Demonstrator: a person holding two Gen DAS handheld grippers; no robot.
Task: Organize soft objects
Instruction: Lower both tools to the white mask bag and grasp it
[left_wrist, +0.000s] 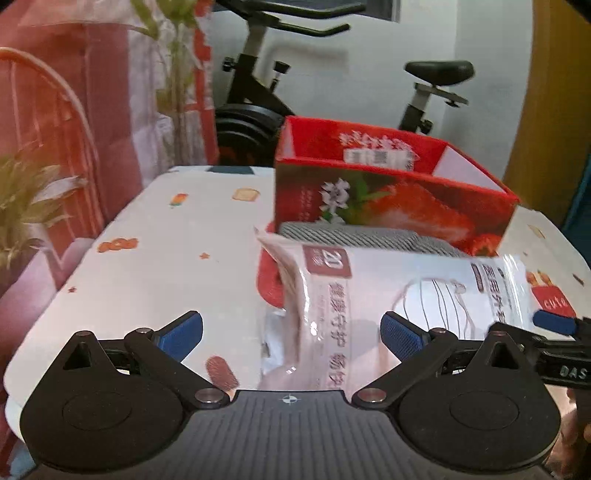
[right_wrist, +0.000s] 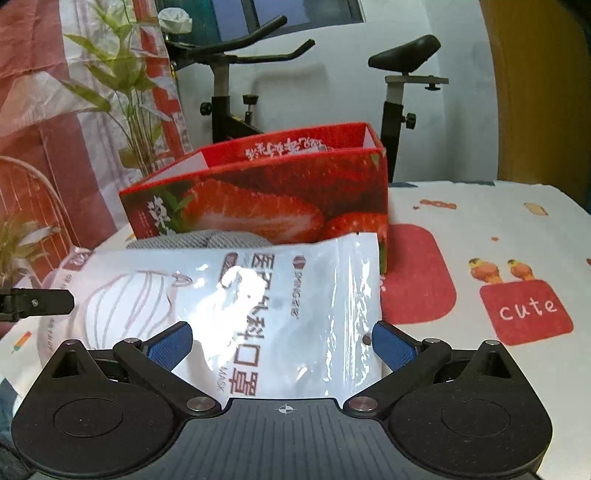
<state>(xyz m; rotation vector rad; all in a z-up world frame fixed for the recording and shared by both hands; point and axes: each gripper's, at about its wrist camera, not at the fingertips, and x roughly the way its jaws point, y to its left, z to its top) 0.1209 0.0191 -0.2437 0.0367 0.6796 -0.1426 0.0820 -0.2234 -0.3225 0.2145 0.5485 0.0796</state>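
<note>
Between both pairs of tongs lies the mask packet, flat on the table (patterned cloth), untouched. The left tongs and right tongs both gape wide. Just beyond the packet sits a grey cloth against the red strawberry box.

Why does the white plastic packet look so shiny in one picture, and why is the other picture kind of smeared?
Right wrist view: a bright patch of glare sits on the mask packet, washing out its print. Left wrist view: motion blur smears the red strawberry box and the packet's lettering. Both views: the fisheye lens bends straight edges, such as the table rim.
</note>
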